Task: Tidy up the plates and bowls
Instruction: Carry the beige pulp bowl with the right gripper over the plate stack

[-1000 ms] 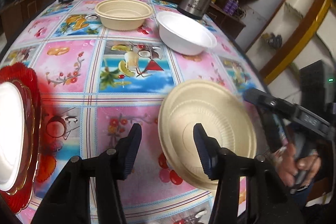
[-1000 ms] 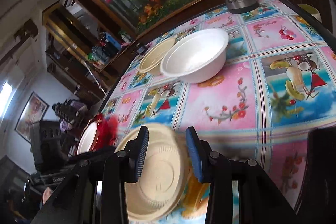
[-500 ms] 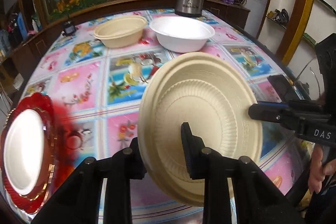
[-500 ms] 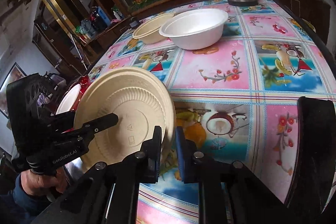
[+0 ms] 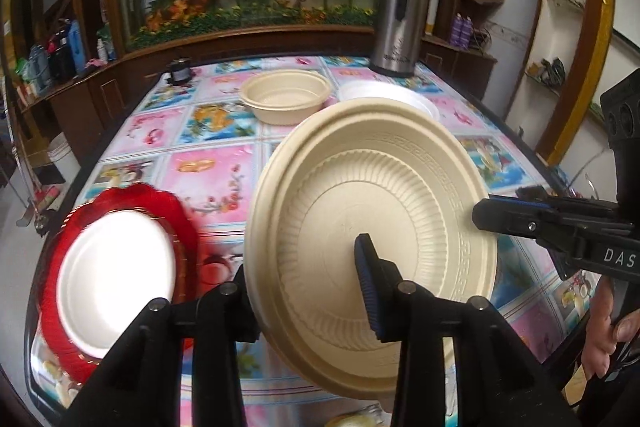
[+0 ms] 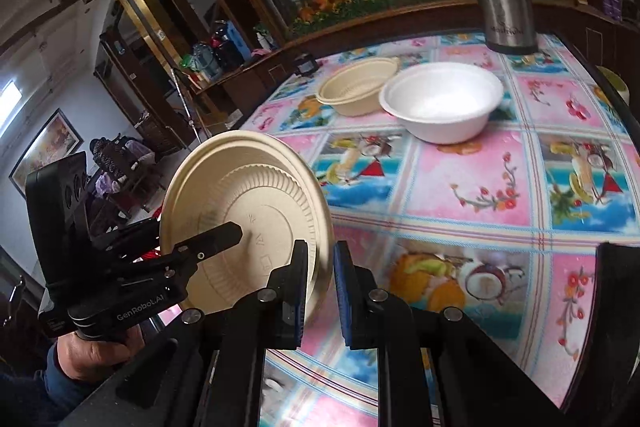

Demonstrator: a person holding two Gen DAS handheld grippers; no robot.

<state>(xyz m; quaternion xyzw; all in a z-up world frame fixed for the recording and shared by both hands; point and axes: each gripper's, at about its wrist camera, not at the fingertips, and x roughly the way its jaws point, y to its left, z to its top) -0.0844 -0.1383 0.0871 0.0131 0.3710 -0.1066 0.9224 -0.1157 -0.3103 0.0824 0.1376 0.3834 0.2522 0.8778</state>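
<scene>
Currently the beige plate (image 5: 372, 227) is off the table (image 6: 480, 187), tipped nearly on edge and held between both grippers. The right gripper (image 6: 320, 291) is clamped tight on the plate's rim, pads either side of the thin edge; this looks like the carrying grip. The left gripper (image 5: 308, 291) straddles the opposite rim with its jaws opening: one blue pad sits against the plate's inner face, the other finger is hidden behind the plate, so contact there cannot be told. Probably a handover.

Likely destination: the red plate (image 5: 120, 279) with a white plate (image 5: 116, 279) on it, at the table's near left. The beige bowl (image 5: 286, 101) and white bowl (image 6: 440, 103) sit side by side at the far end, near the steel flask (image 5: 398, 23).
</scene>
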